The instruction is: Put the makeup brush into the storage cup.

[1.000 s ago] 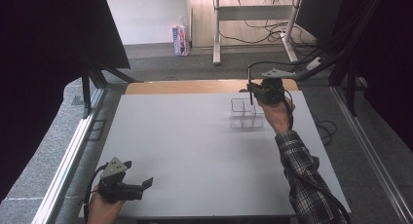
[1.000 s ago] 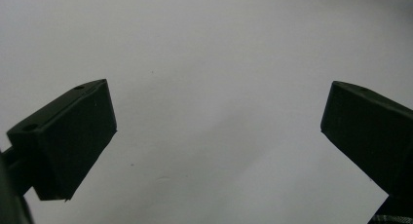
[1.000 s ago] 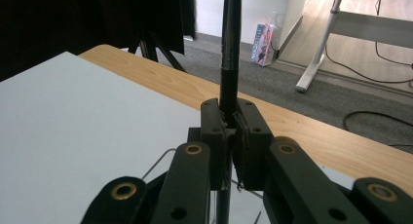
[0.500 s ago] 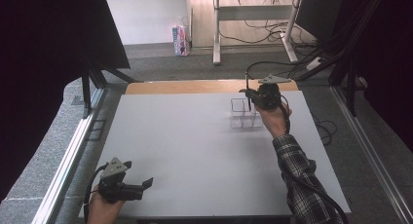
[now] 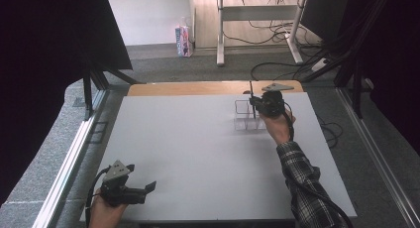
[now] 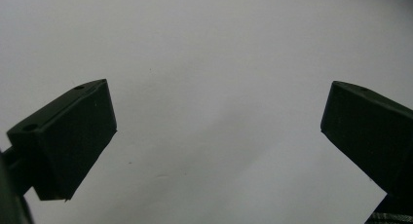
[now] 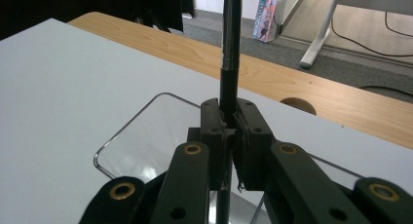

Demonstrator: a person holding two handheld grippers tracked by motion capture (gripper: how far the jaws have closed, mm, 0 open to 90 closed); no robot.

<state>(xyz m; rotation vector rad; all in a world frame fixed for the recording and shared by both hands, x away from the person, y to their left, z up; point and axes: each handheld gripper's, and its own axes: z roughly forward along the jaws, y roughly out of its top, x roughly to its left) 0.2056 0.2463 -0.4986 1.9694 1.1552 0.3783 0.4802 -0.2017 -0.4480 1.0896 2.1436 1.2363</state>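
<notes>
A slim dark pen (image 5: 251,91) stands upright in my right gripper (image 5: 255,107), which is shut on its barrel at the table's far right. In the right gripper view the pen (image 7: 230,48) rises straight out of the closed jaws of that gripper (image 7: 233,121), directly above a clear plastic compartment box (image 7: 146,131). From above, the box (image 5: 242,115) sits just left of the right hand. My left gripper (image 5: 140,177) rests near the front left corner of the white table (image 5: 188,148). In its own view the left gripper (image 6: 219,131) is open with nothing between its jaws.
A wooden strip (image 5: 198,88) runs along the table's far edge. Beyond it, on the floor, are a pink carton (image 5: 183,40), white desk legs (image 5: 220,49) and loose cables (image 5: 277,64). A metal rail (image 5: 74,158) borders the left side.
My right hand has sunk with the pen, bringing it lower over the clear box. The left gripper has stayed where it was.
</notes>
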